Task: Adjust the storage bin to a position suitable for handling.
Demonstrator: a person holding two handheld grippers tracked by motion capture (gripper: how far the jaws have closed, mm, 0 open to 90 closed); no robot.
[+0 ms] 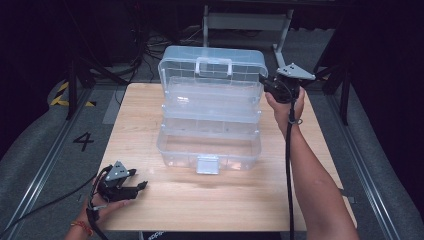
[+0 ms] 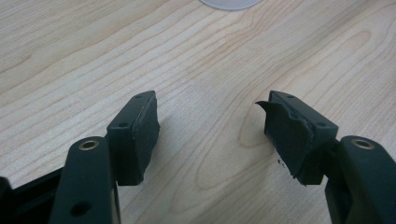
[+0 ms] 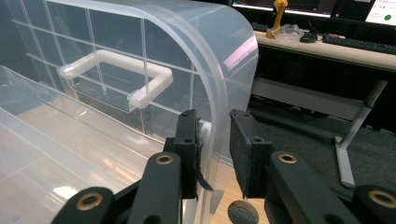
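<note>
Clear plastic toolbox sits mid-table, toward the far edge, lid swung up and back, tiers fanned out, latch facing me. My right gripper is at the lid's right end; in the right gripper view the jaws straddle the lid's curved edge, left pad touching it, right pad with a small gap, so not clamped yet. I'd guess that spot was picked to swing the lid from its corner, clear of the white handle. Left gripper is parked low at the near-left corner of the wooden table, jaws wide apart, holding nothing, probably just kept out of the way.
</note>
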